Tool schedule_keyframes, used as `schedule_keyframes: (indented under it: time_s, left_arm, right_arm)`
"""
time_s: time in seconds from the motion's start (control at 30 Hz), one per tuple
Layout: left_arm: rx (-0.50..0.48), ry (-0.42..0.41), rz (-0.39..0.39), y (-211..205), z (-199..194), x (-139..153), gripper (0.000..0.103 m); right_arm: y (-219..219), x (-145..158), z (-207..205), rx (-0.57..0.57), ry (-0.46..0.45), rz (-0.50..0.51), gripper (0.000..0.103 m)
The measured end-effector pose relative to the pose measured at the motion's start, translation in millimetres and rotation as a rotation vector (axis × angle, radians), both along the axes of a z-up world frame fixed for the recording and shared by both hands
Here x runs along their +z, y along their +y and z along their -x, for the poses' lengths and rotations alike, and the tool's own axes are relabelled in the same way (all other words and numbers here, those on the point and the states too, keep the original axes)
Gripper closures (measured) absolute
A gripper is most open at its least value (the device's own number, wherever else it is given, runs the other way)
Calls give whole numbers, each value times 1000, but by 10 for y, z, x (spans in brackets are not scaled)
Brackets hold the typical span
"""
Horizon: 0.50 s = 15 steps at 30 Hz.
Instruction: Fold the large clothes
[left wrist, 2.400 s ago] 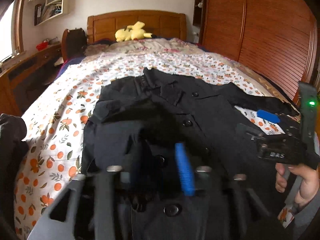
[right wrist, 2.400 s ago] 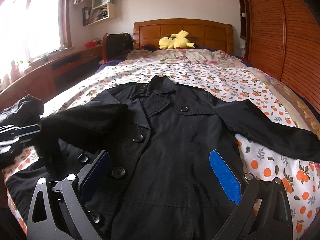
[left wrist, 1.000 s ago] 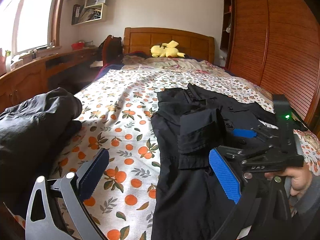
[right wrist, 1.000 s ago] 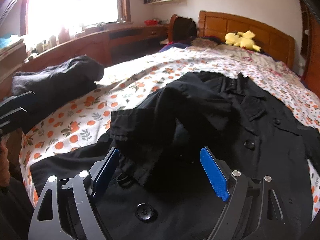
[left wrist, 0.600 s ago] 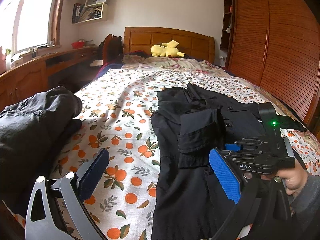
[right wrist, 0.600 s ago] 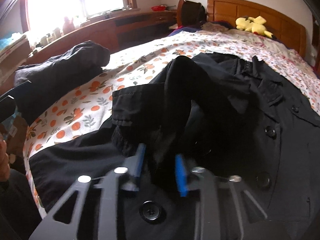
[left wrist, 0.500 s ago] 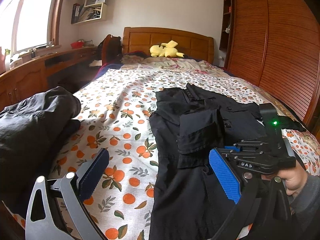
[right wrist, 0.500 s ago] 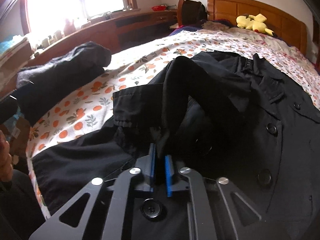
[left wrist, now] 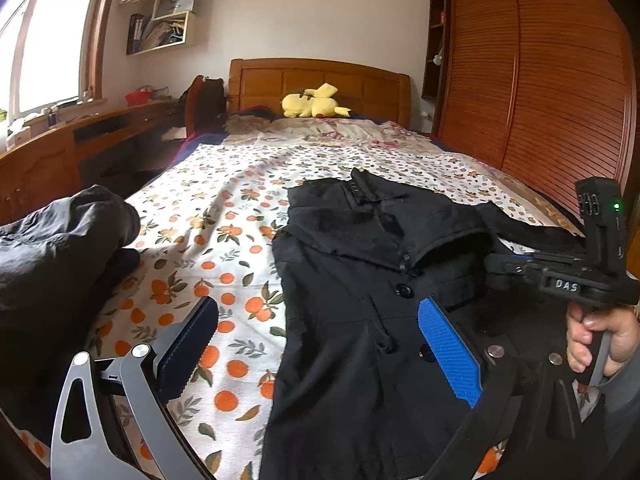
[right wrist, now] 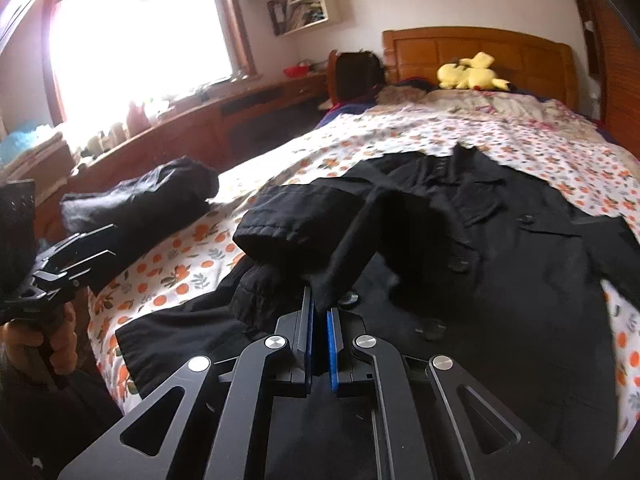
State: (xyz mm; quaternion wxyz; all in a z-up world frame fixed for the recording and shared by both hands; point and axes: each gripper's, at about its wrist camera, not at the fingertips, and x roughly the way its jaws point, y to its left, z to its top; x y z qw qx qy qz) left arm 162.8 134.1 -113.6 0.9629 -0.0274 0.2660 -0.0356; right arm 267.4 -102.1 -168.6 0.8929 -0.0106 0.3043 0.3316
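The black coat (left wrist: 360, 300) is laid lengthwise down the bed (left wrist: 224, 216), collar toward the headboard at frame top, a fold of it pinched in the closed right gripper (right wrist: 320, 320), while the left gripper (left wrist: 320, 344) is held wide open and empty.

A: What lies on the bed (left wrist: 224, 184)?
B: A black coat (left wrist: 360, 320), spread flat, buttons up, collar toward the headboard (left wrist: 320, 80).
A: And the left gripper (left wrist: 320, 344)?
B: Jaws wide apart, over the coat's edge, gripping nothing.
A: To the right?
B: A hand (left wrist: 600, 340) holds the right gripper (left wrist: 496, 268) over the coat; its jaws are hidden. A dark bundle (left wrist: 52, 264) lies left.
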Motion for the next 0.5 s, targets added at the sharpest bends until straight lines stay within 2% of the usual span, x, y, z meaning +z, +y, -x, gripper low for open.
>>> schedule_keyframes:
  time_s: [0.33, 0.5]
  left_arm:
    - [-56, -20, 2, -359, -90, 95, 2]
    - [-88, -31, -1, -569, -145, 140, 2]
  right_arm:
    - [-579, -35, -27, -169, -7, 7, 96]
    - [-835, -66, -68, -293, -44, 60, 86]
